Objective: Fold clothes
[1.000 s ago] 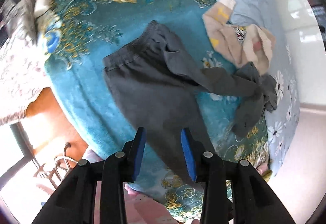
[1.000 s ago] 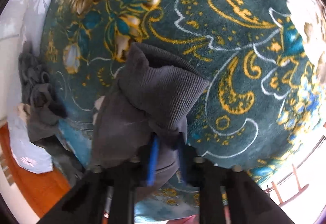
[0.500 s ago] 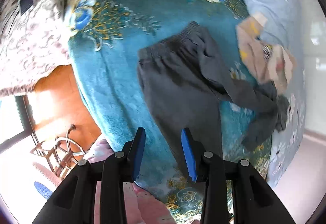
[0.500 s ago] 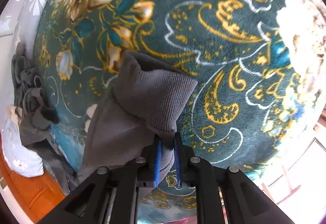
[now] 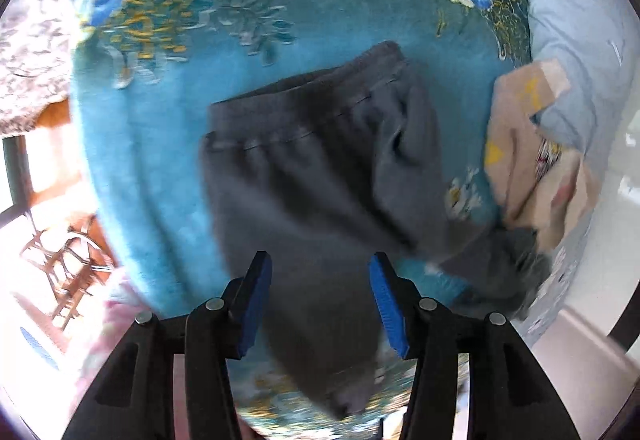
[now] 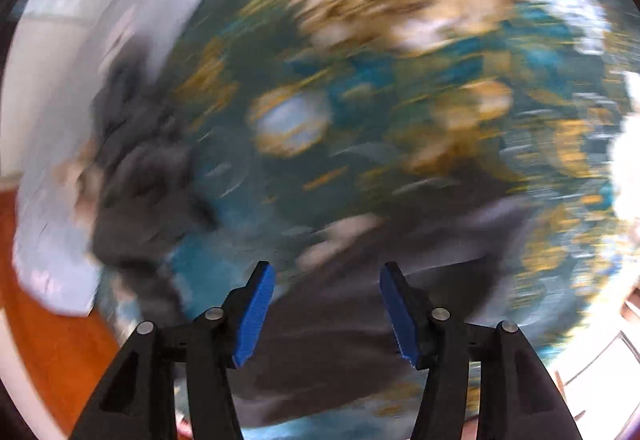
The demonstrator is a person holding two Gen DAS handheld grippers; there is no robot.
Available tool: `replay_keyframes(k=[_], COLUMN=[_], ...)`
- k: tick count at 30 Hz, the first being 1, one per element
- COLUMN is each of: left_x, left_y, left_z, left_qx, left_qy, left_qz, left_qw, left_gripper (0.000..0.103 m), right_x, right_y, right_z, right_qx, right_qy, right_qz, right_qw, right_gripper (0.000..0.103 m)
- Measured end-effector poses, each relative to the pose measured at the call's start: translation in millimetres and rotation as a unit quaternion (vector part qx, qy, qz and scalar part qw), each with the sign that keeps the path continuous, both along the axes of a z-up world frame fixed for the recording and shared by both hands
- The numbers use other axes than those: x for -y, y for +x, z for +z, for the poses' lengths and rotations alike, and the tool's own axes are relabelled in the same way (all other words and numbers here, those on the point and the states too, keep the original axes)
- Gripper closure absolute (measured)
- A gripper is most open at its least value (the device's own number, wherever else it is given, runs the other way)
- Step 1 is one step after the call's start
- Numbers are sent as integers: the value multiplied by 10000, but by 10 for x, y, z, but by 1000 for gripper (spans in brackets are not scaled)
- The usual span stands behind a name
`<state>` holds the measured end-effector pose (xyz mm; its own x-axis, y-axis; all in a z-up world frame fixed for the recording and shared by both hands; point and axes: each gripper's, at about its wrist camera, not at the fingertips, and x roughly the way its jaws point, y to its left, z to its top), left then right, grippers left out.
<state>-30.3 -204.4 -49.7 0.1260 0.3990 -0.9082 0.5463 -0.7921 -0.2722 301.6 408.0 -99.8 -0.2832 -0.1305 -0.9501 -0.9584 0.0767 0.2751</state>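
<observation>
Dark grey trousers [image 5: 312, 176] lie spread on the teal flowered blanket [image 5: 168, 168], waistband at the far end, one leg running toward me and the other bunched at the right [image 5: 508, 264]. My left gripper [image 5: 320, 300] is open and empty, just above the near leg. My right gripper [image 6: 326, 312] is open and empty over grey trouser cloth [image 6: 340, 352]; this view is heavily blurred by motion. A second grey bunch [image 6: 136, 176] shows at the left of the right wrist view.
A beige printed garment [image 5: 532, 160] lies at the right on a pale blue flowered sheet [image 5: 580, 40]. The bed edge drops to an orange wooden floor [image 6: 52, 352] at the left. A chair frame [image 5: 64, 264] stands beside the bed.
My right gripper has opened and let go of the trouser cuff, and it is swinging fast. My left gripper has opened wider and moved closer over the trousers.
</observation>
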Motion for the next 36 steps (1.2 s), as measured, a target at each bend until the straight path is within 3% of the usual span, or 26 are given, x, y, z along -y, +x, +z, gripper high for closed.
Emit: replay_keyframes(k=[4,8,13,15,18,19,21,22,23,24,27,30,34,36], left_x=[-271,-600,-872,-865,-803,-790,-773,-767,-763,-769,-791,-773,-607,-534], left_y=[-393,-697,-875,-848,-820,-823,-831,-834,-838,-846,-874,-888,-850,-778], left_z=[-263,-544,-840,-961,-1056,-1062,-1060,-1055,-1036,-992,-839,-656,-403,-304], left_qx=[75,216,493,723,727,698,670,666,635,542,232,-60,-324,-378], left_qy=[220,353,238,257,339,295,161,105,53,31,-10,38,287,397], left_qz=[328,244,-85,108,416,411,351,338,330,284,123,13,-109,-168], left_qw=[9992,9988,9985,9970,9959,9963,9970,9972,9974,9981,9997,10000,9990,9984], left_gripper=[51,50,50,50,50,51,72,78,87,93,94,95,95,95], right_x=[4,-117,-294,-338,-364,-362,-356,-357,-359,-362,-384,-421,-465,-500], right_y=[-782,-1328,-1554,-1539,-1542,-1553,-1585,-1608,-1632,-1655,-1689,-1596,-1185,-839], right_z=[-207,-404,-777,-873,-945,-955,-951,-943,-905,-865,-652,-220,502,734], right_qx=[-344,-442,-68,-154,-386,-494,-662,-630,-629,-630,-963,-1476,-1865,-1863], right_qy=[-164,-61,-149,-209,-308,-347,-388,-401,-377,-351,-203,94,491,506], right_qz=[194,273,422,307,145,97,43,65,103,141,223,362,603,383], right_qw=[9991,9986,9990,9992,9987,9981,9970,9972,9973,9973,9949,9883,9794,9804], right_gripper=[43,37,35,35,35,38,55,73,93,97,98,98,98,98])
